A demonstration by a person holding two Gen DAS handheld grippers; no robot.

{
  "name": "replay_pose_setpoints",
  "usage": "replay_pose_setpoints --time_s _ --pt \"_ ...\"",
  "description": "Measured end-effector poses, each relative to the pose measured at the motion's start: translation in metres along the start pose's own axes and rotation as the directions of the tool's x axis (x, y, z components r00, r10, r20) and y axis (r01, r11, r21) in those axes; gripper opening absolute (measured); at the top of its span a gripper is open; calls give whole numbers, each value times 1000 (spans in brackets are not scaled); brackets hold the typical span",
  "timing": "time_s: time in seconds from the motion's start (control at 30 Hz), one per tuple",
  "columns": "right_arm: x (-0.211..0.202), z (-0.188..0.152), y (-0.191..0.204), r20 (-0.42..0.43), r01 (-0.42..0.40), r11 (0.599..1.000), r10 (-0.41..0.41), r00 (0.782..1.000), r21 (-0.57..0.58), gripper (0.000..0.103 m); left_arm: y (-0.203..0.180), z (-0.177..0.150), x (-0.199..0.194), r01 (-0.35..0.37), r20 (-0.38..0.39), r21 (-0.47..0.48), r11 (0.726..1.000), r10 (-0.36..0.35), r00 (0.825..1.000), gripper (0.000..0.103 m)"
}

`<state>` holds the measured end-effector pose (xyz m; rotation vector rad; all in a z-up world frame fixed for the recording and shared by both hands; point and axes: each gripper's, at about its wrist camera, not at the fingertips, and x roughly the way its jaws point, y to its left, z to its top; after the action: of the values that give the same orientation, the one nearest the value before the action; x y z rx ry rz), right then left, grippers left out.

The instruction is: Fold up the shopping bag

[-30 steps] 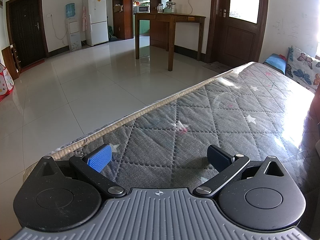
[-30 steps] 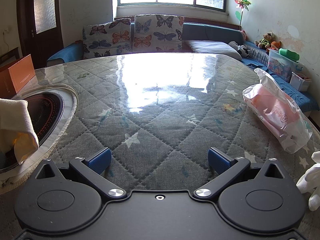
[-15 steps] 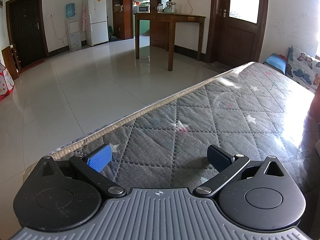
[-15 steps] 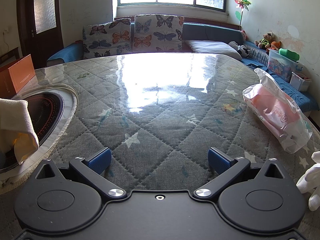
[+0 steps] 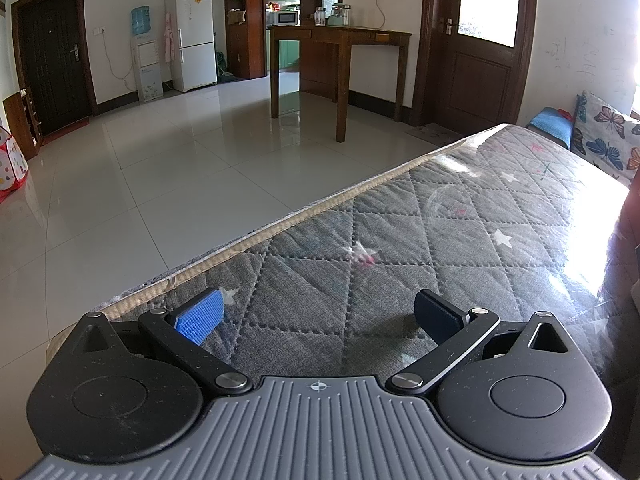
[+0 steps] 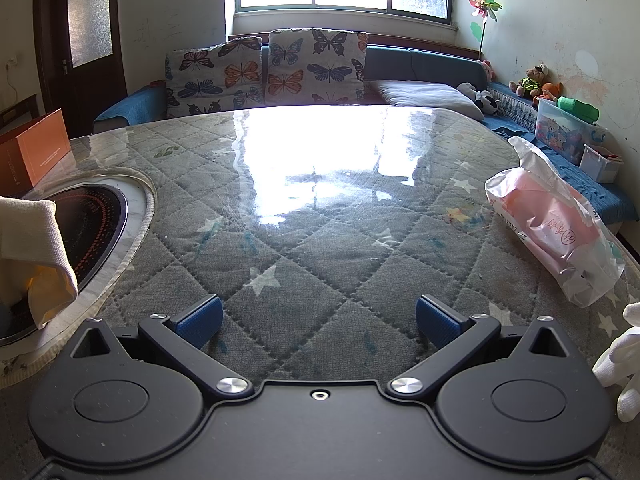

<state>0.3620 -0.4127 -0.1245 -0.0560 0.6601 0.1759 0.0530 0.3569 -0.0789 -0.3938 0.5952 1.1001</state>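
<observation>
A cream cloth shopping bag (image 6: 32, 256) lies at the far left of the right wrist view, partly over a round black hob; only part of it shows. My right gripper (image 6: 319, 318) is open and empty, resting low over the quilted grey table cover (image 6: 320, 240), to the right of the bag. My left gripper (image 5: 318, 314) is open and empty over the same cover (image 5: 400, 248), near the table's edge. The bag is not in the left wrist view.
A pink-and-white plastic packet (image 6: 556, 232) lies at the table's right side. An orange box (image 6: 36, 156) stands at the far left. A round black hob (image 6: 92, 232) is set into the table. A white gloved hand (image 6: 620, 364) shows at the right edge. The tiled floor (image 5: 160, 184) lies beyond the table's edge.
</observation>
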Motion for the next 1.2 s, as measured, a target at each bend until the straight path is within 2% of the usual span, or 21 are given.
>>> replay_pose_setpoints --time_s 0.7,1.07,1.2 --pt "0 0 0 -1 -2 1000 2 1000 3 103 -1 -2 -3 15 -1 20 1000 -15 1000 103" --pt "1 0 -2 0 -1 1000 1 1000 2 103 -4 -10 -19 34 -8 74 997 -34 999 103" --pt "0 0 -3 0 -1 1000 1 1000 2 103 -1 -16 -24 53 -27 62 997 -51 998 103"
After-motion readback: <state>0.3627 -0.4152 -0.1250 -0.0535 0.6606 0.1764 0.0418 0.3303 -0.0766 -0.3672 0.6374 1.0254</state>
